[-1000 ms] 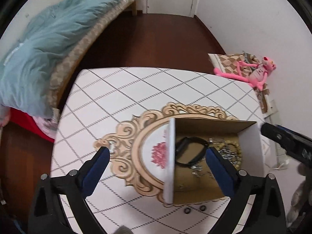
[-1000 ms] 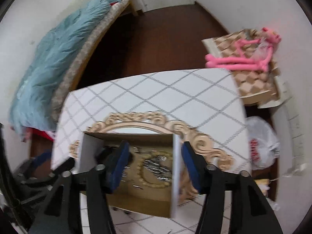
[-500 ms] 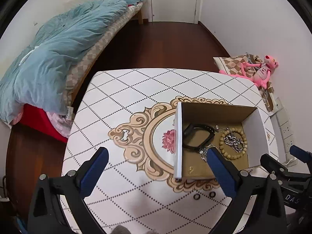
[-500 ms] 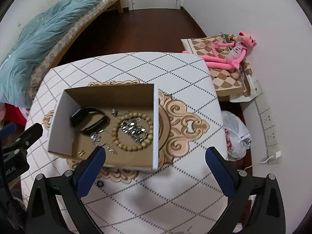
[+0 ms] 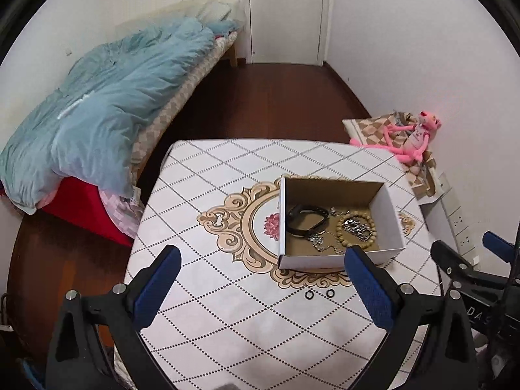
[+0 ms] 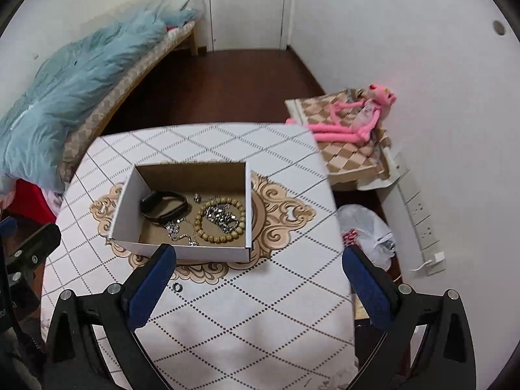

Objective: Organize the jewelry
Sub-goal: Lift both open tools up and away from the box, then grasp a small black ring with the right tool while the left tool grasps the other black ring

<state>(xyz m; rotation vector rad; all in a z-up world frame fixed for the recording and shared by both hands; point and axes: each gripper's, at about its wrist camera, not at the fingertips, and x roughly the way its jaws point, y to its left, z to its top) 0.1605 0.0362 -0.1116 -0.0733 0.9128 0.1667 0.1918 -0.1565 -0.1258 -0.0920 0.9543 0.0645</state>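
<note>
An open white cardboard box (image 5: 388, 208) (image 6: 125, 204) sits on the patterned table (image 5: 227, 318) (image 6: 260, 308). Inside lie a black wristband (image 5: 305, 222) (image 6: 162, 208), a wooden bead bracelet (image 5: 356, 229) (image 6: 219, 219), a silver chain link bracelet (image 6: 222, 216) and a thin silver chain (image 6: 177, 230). Two small dark rings (image 5: 319, 293) lie on the table in front of the box; one ring (image 6: 177, 286) shows in the right wrist view. My left gripper (image 5: 260, 276) is open and empty, above the table's near side. My right gripper (image 6: 258, 276) is open and empty, also back from the box.
A bed with a blue duvet (image 5: 97, 104) stands to the left. A pink plush toy (image 6: 354, 117) lies on a checkered cushion at the right wall. A white plastic bag (image 6: 367, 230) and a power strip (image 6: 419, 214) lie on the floor right of the table.
Both grippers have pulled back and up from the box, which they were close over a second ago. Both now stand wide open, and the whole table shows.
</note>
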